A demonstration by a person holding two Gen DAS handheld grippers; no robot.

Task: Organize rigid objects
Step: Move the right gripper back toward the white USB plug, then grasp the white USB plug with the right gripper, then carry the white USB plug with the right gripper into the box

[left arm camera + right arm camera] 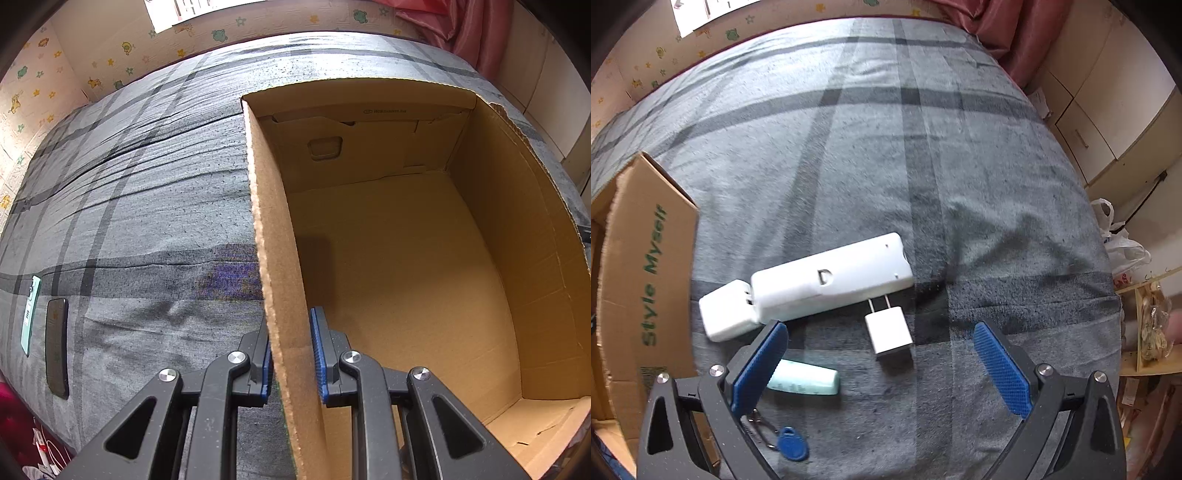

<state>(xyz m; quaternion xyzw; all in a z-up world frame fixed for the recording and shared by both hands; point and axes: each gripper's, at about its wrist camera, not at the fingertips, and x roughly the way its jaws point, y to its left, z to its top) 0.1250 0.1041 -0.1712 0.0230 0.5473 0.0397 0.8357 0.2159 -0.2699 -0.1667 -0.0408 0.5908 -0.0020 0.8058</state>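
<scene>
My left gripper [291, 354] is shut on the left wall of an open cardboard box [273, 236], one blue pad on each side of the wall; the box's inside is bare. In the right wrist view my right gripper [881, 363] stands open above the grey plaid bedspread [923, 147]. Between and just beyond its fingers lie a small white plug charger [888, 328], a long white power strip [831, 277] with a white adapter [727, 310] at its left end, a pale mint tube [805, 380] and a blue key fob [792, 446] on a clip. The box's outer side [646, 277] is at the left.
A dark phone [57, 347] and a mint-coloured phone [31, 314] lie on the bedspread far left of the box. Beyond the bed are a patterned wall, a pink curtain [469, 33], cupboards [1108, 122] and a plastic bag [1123, 243] at the right.
</scene>
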